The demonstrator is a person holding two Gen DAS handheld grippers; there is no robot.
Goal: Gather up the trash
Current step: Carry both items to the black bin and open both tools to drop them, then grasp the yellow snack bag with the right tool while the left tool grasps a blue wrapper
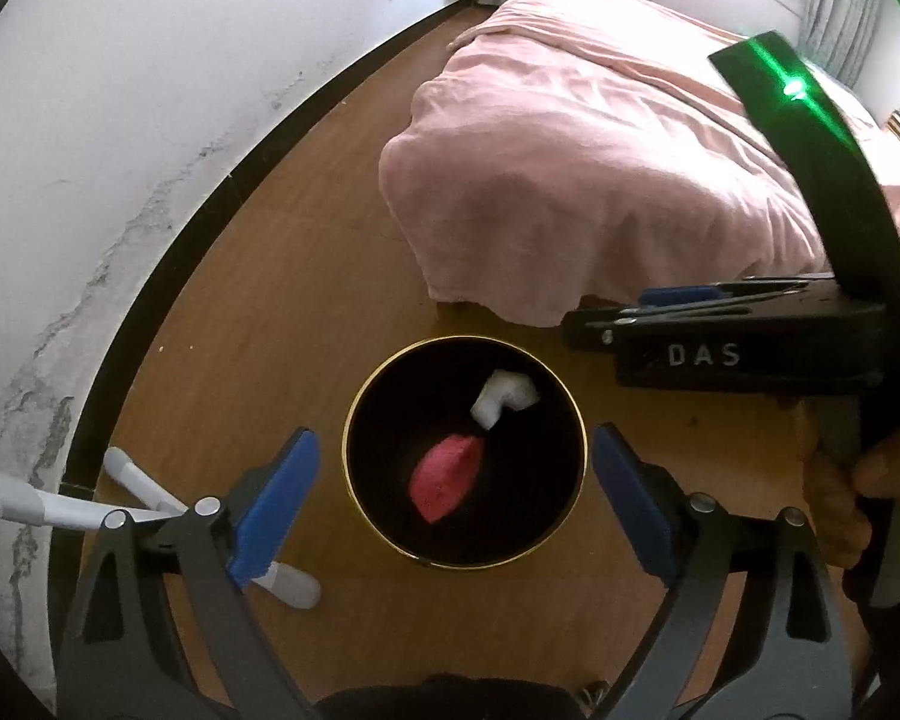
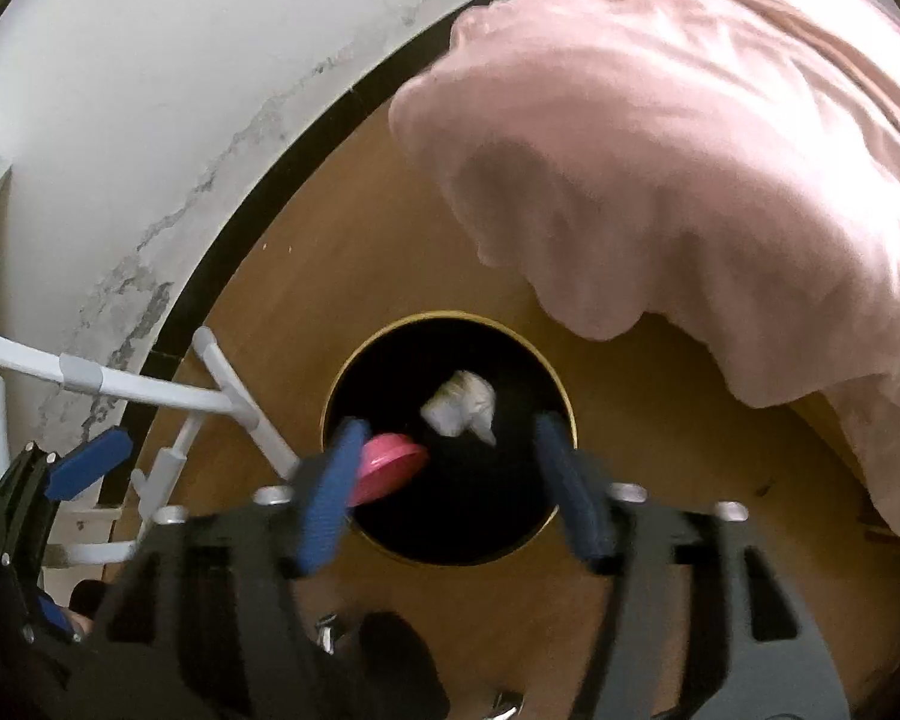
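A black round bin with a gold rim [image 1: 354, 414] stands on the wooden floor. Inside it lie a crumpled white paper [image 1: 504, 399] and a pink lump [image 1: 447, 477]. My left gripper [image 1: 455, 438] hangs above the bin, open, with nothing between its blue pads. In the right wrist view my right gripper [image 2: 450, 426] is also open over the bin's rim [image 2: 450, 317]. The white paper [image 2: 459, 405] shows between its fingers, down in the bin. The pink lump [image 2: 390, 465] shows blurred just beside the left finger, and the pads do not press on it.
A bed with a pink cover [image 1: 570, 150] overhangs the floor just behind the bin. White tube legs of a rack [image 1: 144, 483] stand left of the bin by the white wall and black skirting [image 1: 210, 210]. A hand [image 1: 870, 480] holds the right gripper's body at the right.
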